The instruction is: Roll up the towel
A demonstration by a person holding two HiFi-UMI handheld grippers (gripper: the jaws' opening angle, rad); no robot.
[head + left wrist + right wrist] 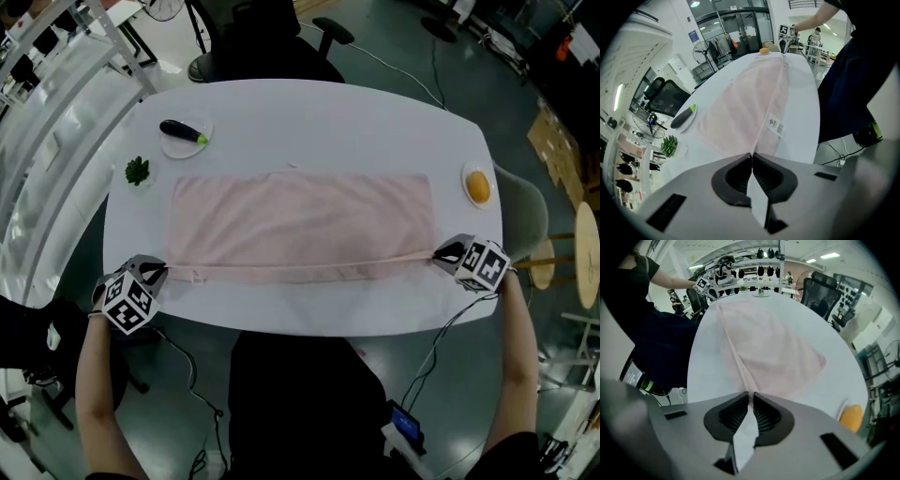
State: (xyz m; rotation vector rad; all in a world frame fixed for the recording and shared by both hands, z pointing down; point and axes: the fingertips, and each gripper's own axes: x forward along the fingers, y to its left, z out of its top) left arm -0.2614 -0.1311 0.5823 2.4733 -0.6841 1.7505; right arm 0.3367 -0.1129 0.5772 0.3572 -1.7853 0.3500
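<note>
Across frame centre | towel (300, 220) flat on table (309, 112) | left gripper (161, 273), right gripper (441, 253) pinched tight on its lower corners | risk: uneven pull may skew roll, hem may slip.

A white oval table (309, 112) stands on grey floor (403, 37) by a black chair (267, 42).

I count: one towel (300, 220), one counter (309, 112), two tools (left tool (155, 275), right tool (448, 251)), two plates (first plate (169, 145), second plate (469, 172)), one dark vegetable (183, 131), one green sprig (137, 171), and one orange item (478, 187), possibly a fruit; my remote view is too coarse to confirm.
</note>
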